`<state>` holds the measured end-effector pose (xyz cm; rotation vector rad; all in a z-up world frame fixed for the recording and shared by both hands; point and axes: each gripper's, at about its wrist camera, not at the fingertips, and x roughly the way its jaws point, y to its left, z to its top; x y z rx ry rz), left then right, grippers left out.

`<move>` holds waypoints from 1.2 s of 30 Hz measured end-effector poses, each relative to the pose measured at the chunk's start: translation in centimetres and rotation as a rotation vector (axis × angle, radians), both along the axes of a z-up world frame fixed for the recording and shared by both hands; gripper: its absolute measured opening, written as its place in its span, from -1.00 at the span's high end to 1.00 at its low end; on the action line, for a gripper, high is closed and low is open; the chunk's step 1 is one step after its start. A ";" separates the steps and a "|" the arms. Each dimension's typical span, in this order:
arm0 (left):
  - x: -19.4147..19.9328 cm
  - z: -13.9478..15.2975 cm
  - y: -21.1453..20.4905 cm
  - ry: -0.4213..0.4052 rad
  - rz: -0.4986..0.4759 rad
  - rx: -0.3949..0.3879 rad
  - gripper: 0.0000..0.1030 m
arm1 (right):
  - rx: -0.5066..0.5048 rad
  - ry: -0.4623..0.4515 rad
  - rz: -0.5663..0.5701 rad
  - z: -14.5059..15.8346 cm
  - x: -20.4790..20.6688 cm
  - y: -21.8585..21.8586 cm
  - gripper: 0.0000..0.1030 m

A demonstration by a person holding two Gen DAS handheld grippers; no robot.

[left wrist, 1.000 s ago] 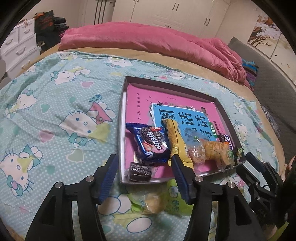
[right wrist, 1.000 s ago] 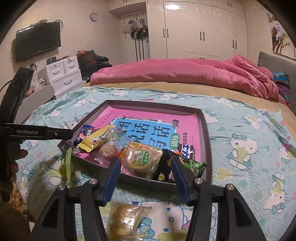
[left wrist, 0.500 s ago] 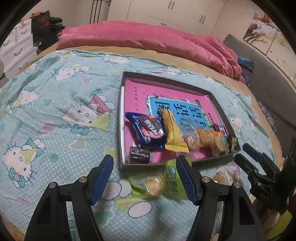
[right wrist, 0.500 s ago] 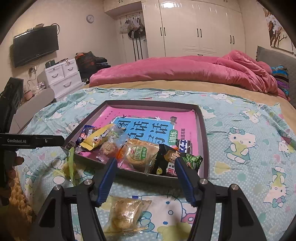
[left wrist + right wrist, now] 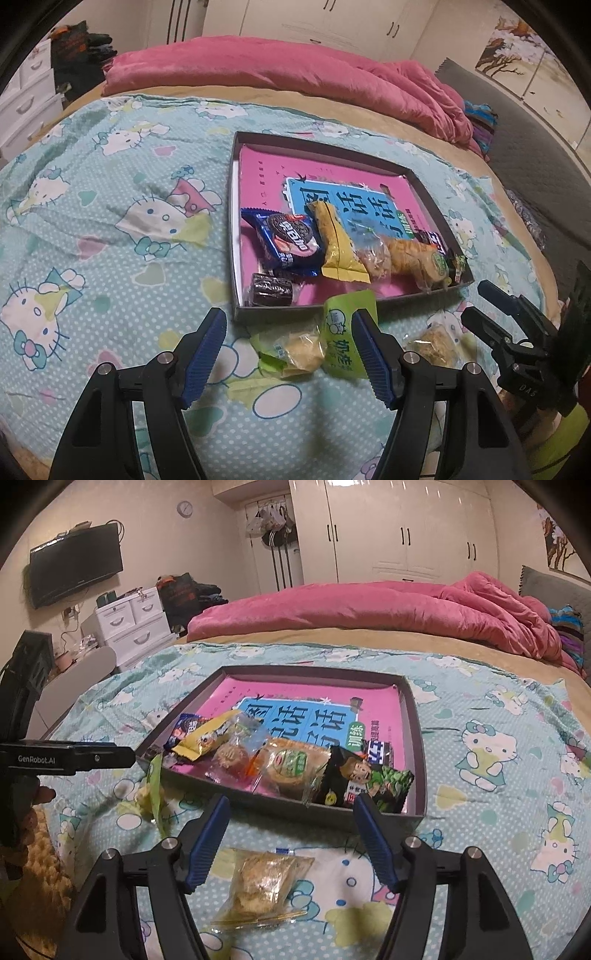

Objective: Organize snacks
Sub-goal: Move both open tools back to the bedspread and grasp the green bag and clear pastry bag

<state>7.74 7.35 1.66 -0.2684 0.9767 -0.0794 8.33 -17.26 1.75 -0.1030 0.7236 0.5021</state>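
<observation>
- A bedroom: a bed (image 5: 110, 258) under a cartoon-cat sheet carries a shallow tray (image 5: 236, 236) lined with a pink book.
- Several snacks already lie along the tray's near edge.
- Left gripper (image 5: 288, 354) stands open, empty, over a green packet (image 5: 306, 347) on the sheet just outside the tray.
- Right gripper (image 5: 291, 834) is opening, nothing pinched; a clear pastry pack (image 5: 262, 886) lies beneath it.
- Step, likely: collecting the leftovers. Next: lower, close, lift into the tray.

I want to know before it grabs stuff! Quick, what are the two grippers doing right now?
Left gripper: open, empty, above the green snack.
Right gripper: jaws opening, empty, above the clear snack.
</observation>
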 end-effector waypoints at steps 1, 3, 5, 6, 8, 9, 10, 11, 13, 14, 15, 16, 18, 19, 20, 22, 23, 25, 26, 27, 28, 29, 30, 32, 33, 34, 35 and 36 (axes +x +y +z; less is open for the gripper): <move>-0.1 -0.1 -0.1 0.003 -0.003 0.001 -0.39 | 0.000 0.004 0.002 0.0 -0.1 0.0 -0.34; -0.3 -0.3 -0.1 0.011 -0.010 0.000 -0.39 | 0.001 0.017 0.007 -0.2 -0.2 0.1 -0.34; -0.4 -0.6 -0.1 0.021 -0.015 -0.002 -0.39 | 0.001 0.035 0.012 -0.4 -0.4 0.1 -0.34; -0.5 -0.9 -0.1 0.028 -0.015 -0.003 -0.39 | -0.001 0.043 0.015 -0.5 -0.4 0.2 -0.34; -0.5 -1.2 0.0 0.038 -0.014 -0.009 -0.39 | -0.010 0.063 0.024 -0.9 -0.6 0.3 -0.34; -0.6 -1.4 0.1 0.045 -0.014 -0.009 -0.39 | -0.015 0.077 0.030 -1.1 -0.7 0.5 -0.34; -0.6 -1.5 0.1 0.047 -0.011 -0.006 -0.39 | -0.018 0.089 0.035 -1.3 -0.7 0.5 -0.35; -0.6 -1.7 0.2 0.050 -0.007 -0.001 -0.39 | -0.022 0.102 0.040 -1.5 -0.8 0.7 -0.35; -0.7 -2.0 0.2 0.057 -0.005 0.001 -0.39 | -0.035 0.126 0.048 -2.0 -0.9 0.9 -0.35; -0.6 -2.1 0.2 0.061 -0.006 -0.002 -0.39 | -0.038 0.138 0.056 -2.3 -1.0 1.0 -0.35; -0.6 -2.3 0.2 0.064 -0.007 -0.004 -0.39 | -0.042 0.149 0.062 -2.5 -1.0 1.1 -0.35; -0.6 -2.5 0.1 0.069 -0.007 -0.004 -0.39 | -0.058 0.159 0.064 -2.7 -1.0 1.2 -0.35; -0.6 -2.8 0.0 0.079 -0.011 -0.005 -0.39 | -0.089 0.172 0.063 -3.3 -1.0 1.4 -0.35; -0.5 -3.0 -0.1 0.082 -0.012 -0.005 -0.39 | -0.096 0.185 0.065 -3.6 -0.9 1.5 -0.35; -0.4 -3.2 -0.1 0.086 -0.013 -0.005 -0.39 | -0.099 0.196 0.067 -3.9 -0.9 1.5 -0.35; -0.4 -3.5 -0.3 0.092 -0.015 -0.003 -0.39 | -0.113 0.209 0.072 -4.4 -0.9 1.7 -0.35; -0.4 -3.6 -0.4 0.094 -0.014 -0.002 -0.39 | -0.126 0.207 0.076 -4.6 -1.0 1.9 -0.35; -0.2 -4.0 -0.5 0.098 -0.010 0.001 -0.39 | -0.140 0.202 0.098 -4.8 -1.2 2.3 -0.31; -0.1 -4.1 -0.6 0.101 -0.004 0.003 -0.39 | -0.147 0.204 0.112 -5.0 -1.3 2.5 -0.25; -0.1 -4.3 -0.6 0.104 -0.001 0.003 -0.39 | -0.156 0.208 0.122 -5.2 -1.3 2.7 -0.13; 0.0 -4.4 -0.7 0.104 0.002 0.001 -0.39 | -0.173 0.207 0.126 -5.4 -1.5 3.0 -0.12; 0.0 -4.5 -0.7 0.103 0.004 0.000 -0.39 | -0.189 0.201 0.132 -5.6 -1.6 3.2 -0.11; 0.1 -4.6 -0.8 0.100 0.006 -0.004 -0.39 | -0.192 0.197 0.139 -5.6 -1.7 3.3 -0.07; 0.1 -4.8 -0.8 0.102 0.007 -0.012 -0.39 | -0.182 0.191 0.145 -5.4 -1.7 3.2 0.07; 0.2 -5.0 -0.8 0.108 0.016 -0.019 -0.39 | -0.175 0.193 0.146 -5.3 -1.6 3.2 0.08; 0.3 -5.2 -0.8 0.113 0.027 -0.028 -0.39 | -0.168 0.194 0.147 -5.3 -1.6 3.1 0.08; 0.3 -5.3 -0.8 0.114 0.036 -0.038 -0.39 | -0.164 0.194 0.150 -5.3 -1.6 3.2 0.09; 0.4 -5.4 -0.8 0.115 0.042 -0.043 -0.39 | -0.165 0.192 0.152 -5.3 -1.7 3.2 0.09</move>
